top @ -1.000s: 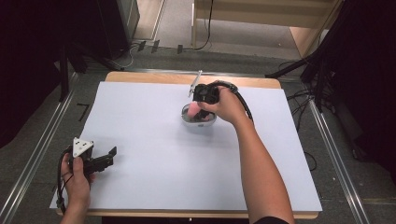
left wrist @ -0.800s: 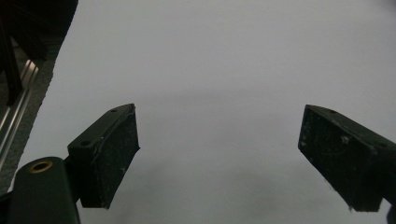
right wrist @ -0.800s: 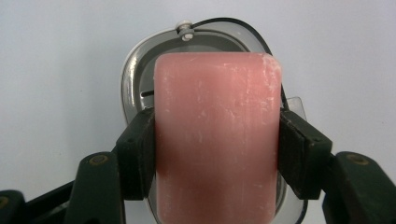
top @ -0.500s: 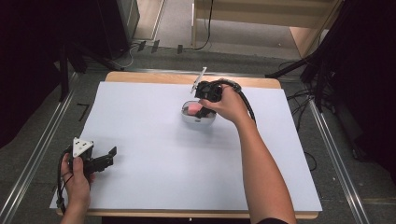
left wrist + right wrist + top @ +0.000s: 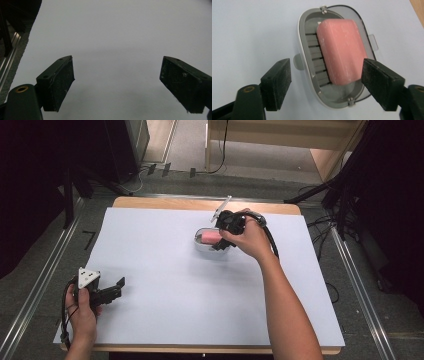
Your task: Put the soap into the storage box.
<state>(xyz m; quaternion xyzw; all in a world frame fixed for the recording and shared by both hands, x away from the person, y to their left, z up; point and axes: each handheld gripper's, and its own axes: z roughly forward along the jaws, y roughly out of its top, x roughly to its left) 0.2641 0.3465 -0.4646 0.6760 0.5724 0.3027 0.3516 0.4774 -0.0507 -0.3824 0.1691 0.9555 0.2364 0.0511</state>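
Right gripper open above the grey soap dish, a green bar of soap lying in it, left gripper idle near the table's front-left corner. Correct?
Not quite: the bar of soap is pink, not green, as the right gripper view shows. The rest holds: right gripper, grey soap dish, left gripper.

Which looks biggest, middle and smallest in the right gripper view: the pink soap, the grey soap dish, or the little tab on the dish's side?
1. Grey soap dish
2. Pink soap
3. Side tab

Overhead view; two close tong-mounted cameras
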